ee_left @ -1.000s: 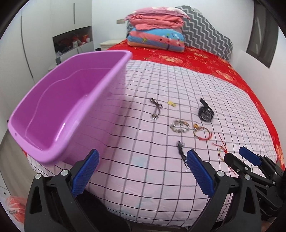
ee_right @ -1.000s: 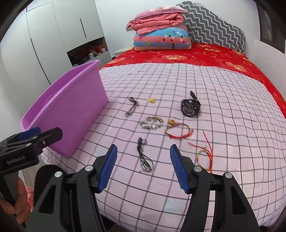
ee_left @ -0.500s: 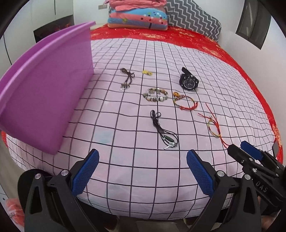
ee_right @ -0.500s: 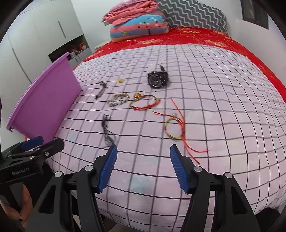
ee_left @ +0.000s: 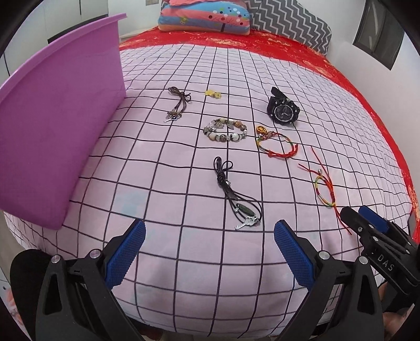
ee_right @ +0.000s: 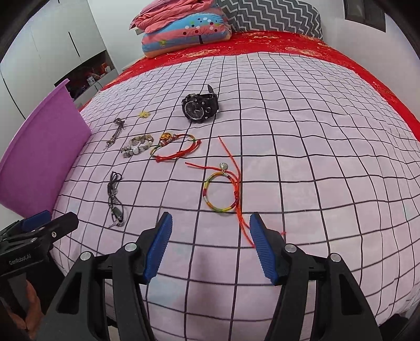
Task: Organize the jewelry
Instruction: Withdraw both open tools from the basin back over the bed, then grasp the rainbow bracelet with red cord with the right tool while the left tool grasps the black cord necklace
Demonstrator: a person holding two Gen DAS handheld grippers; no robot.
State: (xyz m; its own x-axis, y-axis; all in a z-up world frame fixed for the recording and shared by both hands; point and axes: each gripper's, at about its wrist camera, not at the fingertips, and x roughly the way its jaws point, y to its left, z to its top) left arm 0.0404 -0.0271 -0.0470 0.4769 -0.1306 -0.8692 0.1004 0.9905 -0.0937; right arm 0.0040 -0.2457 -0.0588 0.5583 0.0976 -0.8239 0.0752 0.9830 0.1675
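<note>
Left gripper (ee_left: 208, 251) nearest, blue pads spread wide, nothing between them, hovering over the near edge of the pink grid-pattern bedsheet (ee_left: 162, 275). Right gripper (ee_right: 210, 245) also spread wide and empty, low over the same edge; the loose red tail of the rainbow cord bracelet (ee_right: 219, 192) runs up to its right pad.

Jewelry all loose on the sheet. Just past the left gripper: black cord necklace with key pendant (ee_left: 236, 199), lying lengthwise. To its right, near the right gripper, the rainbow cord bracelet with a small silver charm. Next row out: beaded bracelet (ee_left: 225, 130), and just beside it on the right a red string bracelet with gold charm (ee_left: 277, 145), apart from each other. Further out: brown cord necklace with silver pendant (ee_left: 178, 106) on the left, small yellow charm (ee_left: 213, 94) in the middle, black wristwatch (ee_left: 283, 111) on the right.

Purple plastic tub (ee_left: 52, 136) sits at the left edge of the bed, outer wall facing the jewelry, well apart from it; inside not visible.

Far end: red bedspread (ee_left: 236, 43), folded colourful quilts (ee_right: 183, 34), grey chevron pillow (ee_left: 291, 22). White wardrobe (ee_right: 52, 44) on the left.
</note>
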